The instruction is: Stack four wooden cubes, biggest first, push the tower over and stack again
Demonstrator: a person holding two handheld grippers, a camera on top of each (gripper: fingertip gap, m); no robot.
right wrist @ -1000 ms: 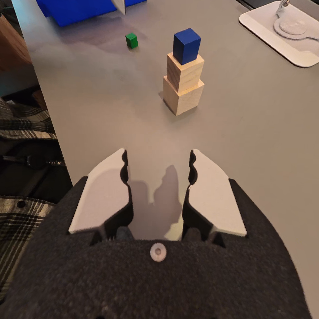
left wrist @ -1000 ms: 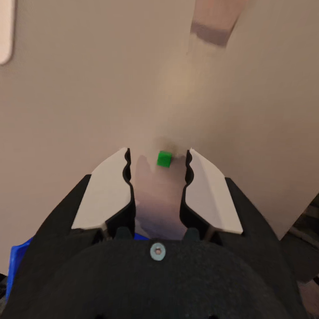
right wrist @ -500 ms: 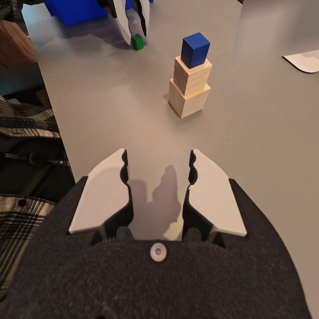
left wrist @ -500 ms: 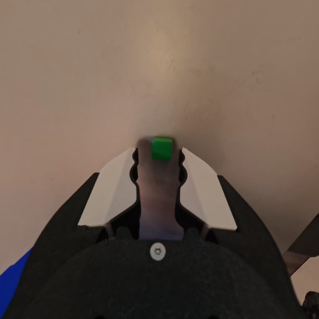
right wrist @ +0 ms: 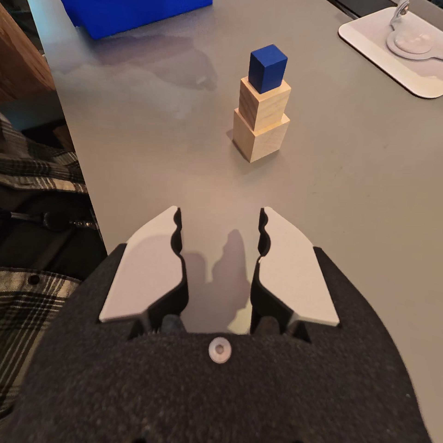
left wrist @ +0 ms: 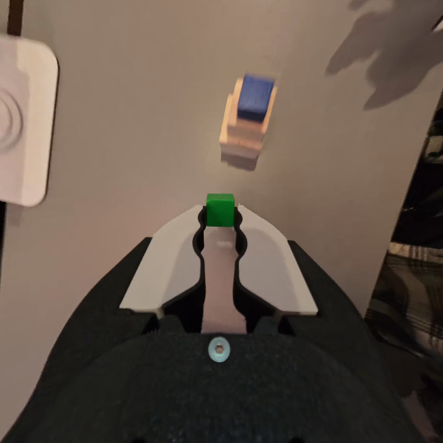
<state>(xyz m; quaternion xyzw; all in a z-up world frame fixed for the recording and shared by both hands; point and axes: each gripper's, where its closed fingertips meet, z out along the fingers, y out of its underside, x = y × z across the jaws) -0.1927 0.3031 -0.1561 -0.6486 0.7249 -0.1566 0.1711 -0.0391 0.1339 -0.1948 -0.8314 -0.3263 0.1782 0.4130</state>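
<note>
My left gripper (left wrist: 219,212) is shut on the small green cube (left wrist: 219,211) and holds it above the grey table, short of the tower. The tower stands upright: a large plain wooden cube (right wrist: 262,137) at the bottom, a smaller plain cube (right wrist: 265,104) on it, a blue cube (right wrist: 267,68) on top. In the left wrist view the tower is blurred, with the blue cube (left wrist: 254,98) uppermost. My right gripper (right wrist: 220,213) is open and empty, low over the table, well in front of the tower.
A white tray (right wrist: 374,50) with a clear holder lies at the back right; it also shows in the left wrist view (left wrist: 26,124). A blue box (right wrist: 134,12) stands at the back left. The table edge (right wrist: 79,153) runs along the left, with a plaid sleeve (right wrist: 31,167) beyond it.
My left gripper closed on the green cube, lifted it off the table and turned toward the tower. The green cube is gone from the right wrist view. My right gripper stayed open.
</note>
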